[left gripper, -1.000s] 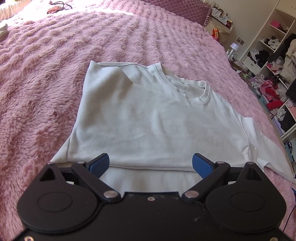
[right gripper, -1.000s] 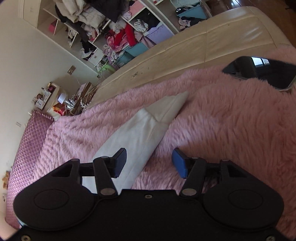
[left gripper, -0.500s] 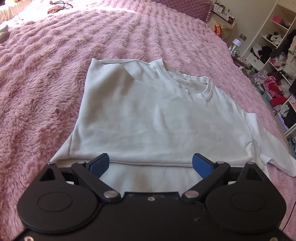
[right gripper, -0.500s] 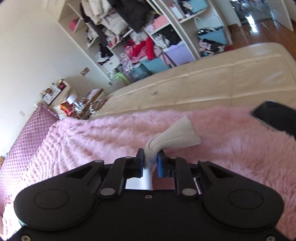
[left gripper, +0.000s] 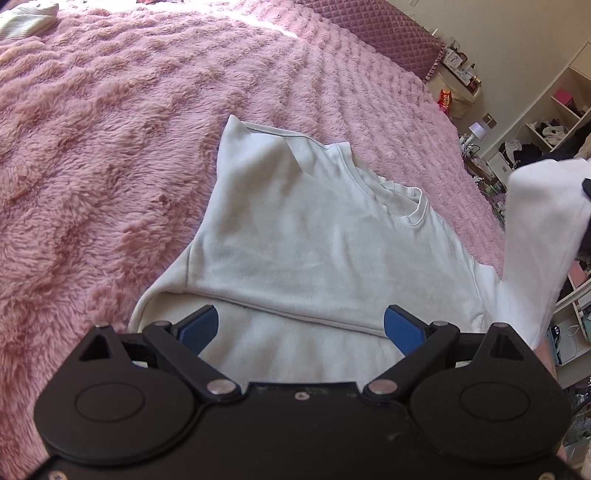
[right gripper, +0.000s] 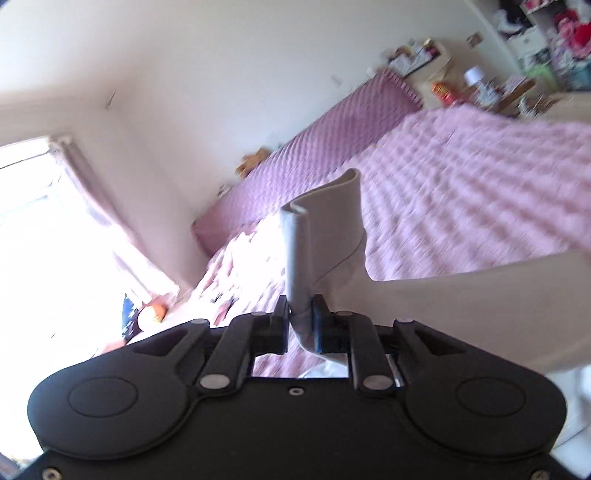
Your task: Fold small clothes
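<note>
Room: a bedroom, seen past both claws, with cluttered open shelves (left gripper: pixel 554 125) off to the right of the left claw and a bright window (right gripper: pixel 44 229) off to the left of the right one.
Surface: a fluffy pink blanket (left gripper: pixel 110 155) is spread over the bed, running ahead of and around the left claw.
Headboard: a quilted mauve headboard (right gripper: pixel 317 151) is seen far ahead of the right claw, kinda blurry.
Sweatshirt: a white sweatshirt (left gripper: pixel 306 240) is laid flat on the blanket right ahead of the left claw, neckline pointing away, hem edge lying between the blue pads.
Left claw: the left gripper (left gripper: pixel 301 326) is spread wide over the hem, pads apart, nothing pinched.
Sleeve: the sleeve (right gripper: pixel 321 236) is lifted off the blanket, sticking up ahead of the right claw; from the left claw it's seen raised at the far right.
Right claw: the right gripper (right gripper: pixel 300 321) has just been closing and is clamped on the sleeve, with the cuff end folded over beyond the pads.
Other stuff: a pale ribbed cloth (left gripper: pixel 26 22) is lying far ahead-left of the left claw.
</note>
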The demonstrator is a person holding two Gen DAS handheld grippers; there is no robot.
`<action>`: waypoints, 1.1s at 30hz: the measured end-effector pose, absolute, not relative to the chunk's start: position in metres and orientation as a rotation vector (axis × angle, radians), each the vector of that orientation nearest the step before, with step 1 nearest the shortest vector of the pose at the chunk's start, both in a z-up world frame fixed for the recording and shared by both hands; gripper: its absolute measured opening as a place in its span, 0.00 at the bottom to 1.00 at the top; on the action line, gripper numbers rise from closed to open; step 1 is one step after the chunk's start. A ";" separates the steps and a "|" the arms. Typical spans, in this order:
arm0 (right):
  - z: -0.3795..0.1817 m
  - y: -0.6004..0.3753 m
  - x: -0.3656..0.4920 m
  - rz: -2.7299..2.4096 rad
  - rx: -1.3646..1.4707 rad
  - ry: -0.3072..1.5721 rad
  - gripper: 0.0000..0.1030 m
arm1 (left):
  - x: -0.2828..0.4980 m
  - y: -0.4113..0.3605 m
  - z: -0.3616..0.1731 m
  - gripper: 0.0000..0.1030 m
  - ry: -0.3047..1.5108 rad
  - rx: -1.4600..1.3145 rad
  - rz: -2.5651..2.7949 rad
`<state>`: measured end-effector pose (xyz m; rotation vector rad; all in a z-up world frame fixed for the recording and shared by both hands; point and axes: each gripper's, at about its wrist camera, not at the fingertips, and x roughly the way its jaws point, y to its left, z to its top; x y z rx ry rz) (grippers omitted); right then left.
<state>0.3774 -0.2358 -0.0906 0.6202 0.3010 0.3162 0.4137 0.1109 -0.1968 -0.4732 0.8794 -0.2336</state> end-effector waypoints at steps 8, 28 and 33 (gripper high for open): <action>-0.149 -0.202 0.369 0.252 0.656 0.512 0.48 | 0.408 0.133 -0.193 0.95 0.841 -0.538 -0.233; -0.226 -0.353 0.347 -0.051 1.036 0.556 0.49 | 0.500 0.102 -0.227 0.04 0.838 -0.879 -0.120; -0.234 -0.355 0.344 -0.134 1.144 0.571 0.49 | 0.484 0.097 -0.204 0.03 0.733 -0.800 -0.157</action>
